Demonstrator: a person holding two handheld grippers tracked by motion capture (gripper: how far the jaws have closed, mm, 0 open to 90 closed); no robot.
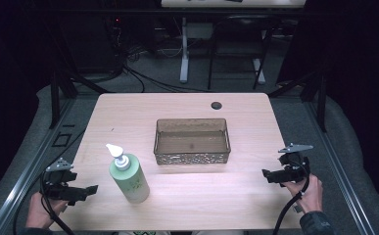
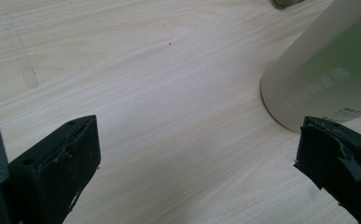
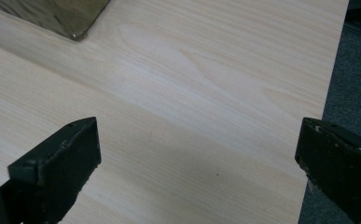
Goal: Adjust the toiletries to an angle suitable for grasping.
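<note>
A green pump bottle (image 1: 129,176) with a white pump head stands upright on the front left of the wooden table (image 1: 187,105). Behind it, at the table's middle, sits an empty brown see-through basket (image 1: 192,141). My left gripper (image 1: 82,192) is held at the table's front left corner, jaws open and pointing right at the bottle's base (image 2: 327,70), with nothing between them. My right gripper (image 1: 270,175) is at the right edge, open and empty, pointing left; the basket's corner (image 3: 61,16) lies ahead of it.
A small dark round hole (image 1: 216,105) marks the table's far side. Grey floor, black frame rails and cables surround the table. A white desk leg (image 1: 184,54) stands beyond it. The table's right edge (image 3: 329,88) drops to dark carpet.
</note>
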